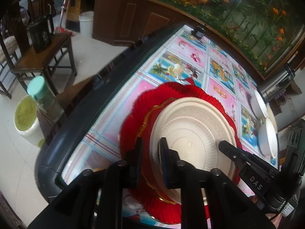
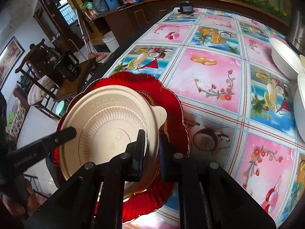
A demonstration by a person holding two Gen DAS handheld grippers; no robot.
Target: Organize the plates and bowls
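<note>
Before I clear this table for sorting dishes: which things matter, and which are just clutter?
Job:
cream plate
red plate
amber plate
white bowls
both tongs at the cream rim

Lying about:
small black motor
steel flask
green-lidded jar

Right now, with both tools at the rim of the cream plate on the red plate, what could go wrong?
1. Each tool, left tool and right tool, straddles only the thin rim of the cream plate; it could slip or tilt if lifted unevenly.
2. The red plate lies directly underneath and could be dragged along.
3. The white bowls stand near the table edge, within reach of a sweep.
</note>
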